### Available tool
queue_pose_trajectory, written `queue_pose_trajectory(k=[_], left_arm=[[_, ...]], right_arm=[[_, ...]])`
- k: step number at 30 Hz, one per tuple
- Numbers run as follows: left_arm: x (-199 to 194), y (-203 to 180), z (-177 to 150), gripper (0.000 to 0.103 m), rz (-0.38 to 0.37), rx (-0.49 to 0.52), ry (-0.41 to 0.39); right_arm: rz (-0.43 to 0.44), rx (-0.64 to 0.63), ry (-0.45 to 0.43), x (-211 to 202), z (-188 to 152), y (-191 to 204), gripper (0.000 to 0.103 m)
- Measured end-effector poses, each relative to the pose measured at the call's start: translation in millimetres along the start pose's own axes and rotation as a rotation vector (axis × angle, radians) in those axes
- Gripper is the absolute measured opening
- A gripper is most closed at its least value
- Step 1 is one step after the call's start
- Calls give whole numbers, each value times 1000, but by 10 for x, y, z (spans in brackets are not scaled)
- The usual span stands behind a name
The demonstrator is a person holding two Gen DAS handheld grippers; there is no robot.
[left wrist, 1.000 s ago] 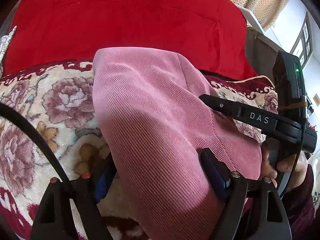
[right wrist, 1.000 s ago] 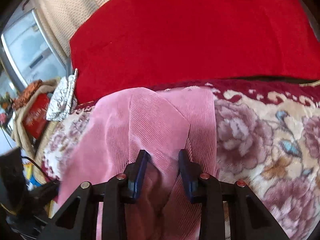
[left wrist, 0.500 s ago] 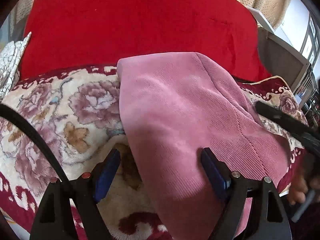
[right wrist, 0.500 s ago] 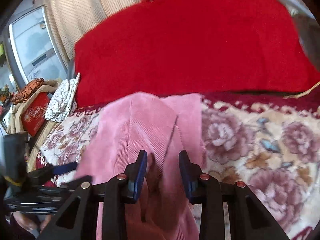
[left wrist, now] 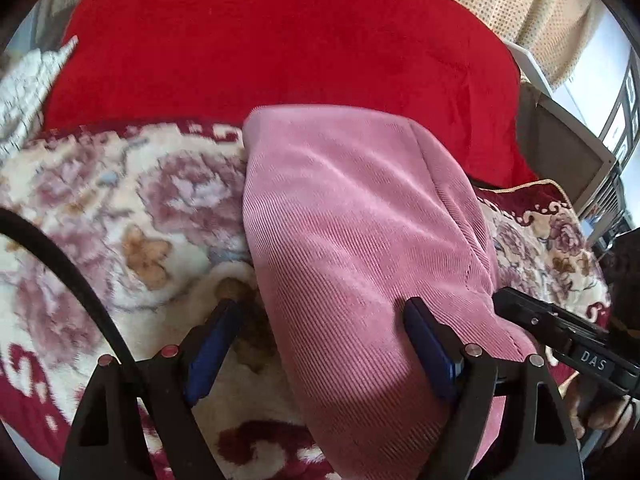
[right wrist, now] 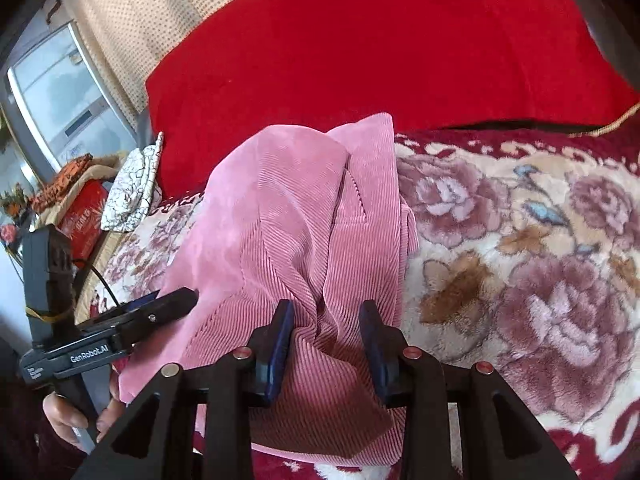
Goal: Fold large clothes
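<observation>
While the pink corduroy garment (left wrist: pixel 360 248) is lying folded on the floral blanket (left wrist: pixel 120 216), the left tool (left wrist: pixel 320 344) is standing with its jaws spread wide — the garment's near left edge is sitting between the blue pads (left wrist: pixel 212 344), with the left pad over bare blanket and the right pad resting against the cloth, nothing pinched. Ahead of this tool a large red cushion (left wrist: pixel 280 40) is filling the background, and the garment's far end is reaching right up to it. Off to its right, the other tool's black tip is showing beside the garment's edge.

From the right wrist view, the right tool (right wrist: pixel 326 344) is sitting narrower, and a bunched ridge of the pink corduroy garment (right wrist: pixel 288 208) is rising between its pads (right wrist: pixel 280 344); whether they are actually squeezing the cloth I cannot tell. To its left the left tool (right wrist: pixel 168 300) is pointing at the garment's edge, gripped below by the person's hand (right wrist: pixel 76 420). To this tool's right, the floral blanket (right wrist: pixel 520 240) is lying bare — the red cushion (right wrist: pixel 380 48) is standing ahead.
</observation>
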State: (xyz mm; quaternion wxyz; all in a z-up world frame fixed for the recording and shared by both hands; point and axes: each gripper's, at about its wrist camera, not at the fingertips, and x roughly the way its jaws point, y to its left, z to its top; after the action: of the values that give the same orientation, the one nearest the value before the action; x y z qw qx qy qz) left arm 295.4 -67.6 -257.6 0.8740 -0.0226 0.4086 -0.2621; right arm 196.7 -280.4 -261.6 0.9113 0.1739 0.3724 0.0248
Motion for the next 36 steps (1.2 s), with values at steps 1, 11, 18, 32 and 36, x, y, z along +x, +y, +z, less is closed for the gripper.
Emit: queue_pose_trajectory(k=[1, 11, 18, 32, 36], left_arm=[[-79, -46, -21, 85, 31, 19, -25], [-1022, -541, -340, 89, 443, 168, -264], [-1766, -1030, -312, 94, 688, 256, -453], [-2844, -1544, -457, 99, 619, 225, -613], [-3059, -1657, -483, 100, 618, 225, -660]], right_arm=[[-19, -17, -16, -48, -26, 41, 38], [-198, -145, -279, -1021, -48, 270, 73], [-431, -199, -340, -1644, 76, 493, 73], [-482, -267, -536, -2924, -108, 1139, 76], [-471, -280, -568, -3116, -150, 1269, 76]])
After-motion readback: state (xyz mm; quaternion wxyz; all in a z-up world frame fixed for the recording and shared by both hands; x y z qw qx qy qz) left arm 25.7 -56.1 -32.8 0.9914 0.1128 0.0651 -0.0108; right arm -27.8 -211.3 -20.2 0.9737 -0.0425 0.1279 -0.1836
